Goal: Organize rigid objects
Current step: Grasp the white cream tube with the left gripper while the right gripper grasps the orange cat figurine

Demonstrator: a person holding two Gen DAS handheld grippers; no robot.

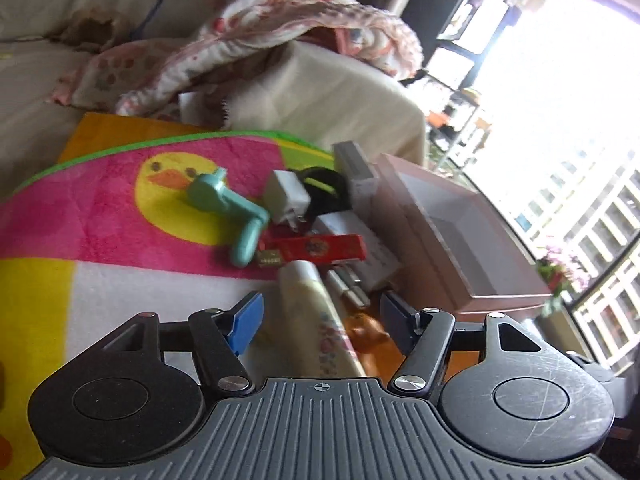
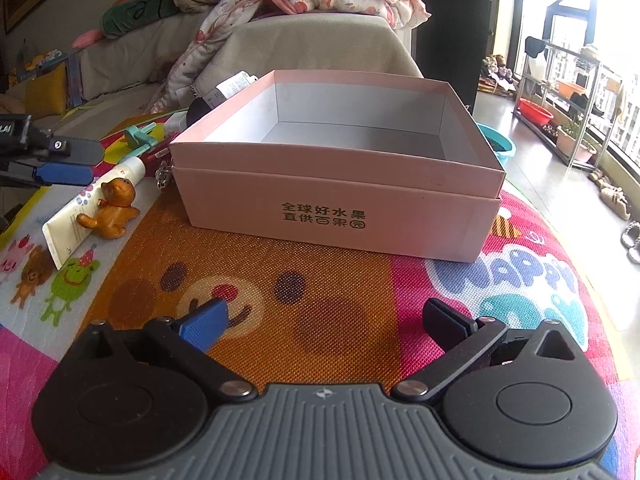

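**Left gripper lines up on the cream tube**

While the left gripper (image 1: 318, 322) straddles the cream tube (image 1: 316, 308), jaws apart and not yet pressing, centre it before squeezing (the bear figurine (image 2: 110, 210) leans against it). It points steeply downward. Jaws wide and empty, the right gripper (image 2: 324, 322) hovers before the empty pink box (image 2: 336, 204).

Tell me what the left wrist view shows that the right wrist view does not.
Only the left wrist view shows the red flat box, the white plug adapter and the duck print. Only the right wrist view shows the pink box's printed front and the empty right tool. Both show the pink box, the cream tube, the orange bear figurine and the teal handheld fan.
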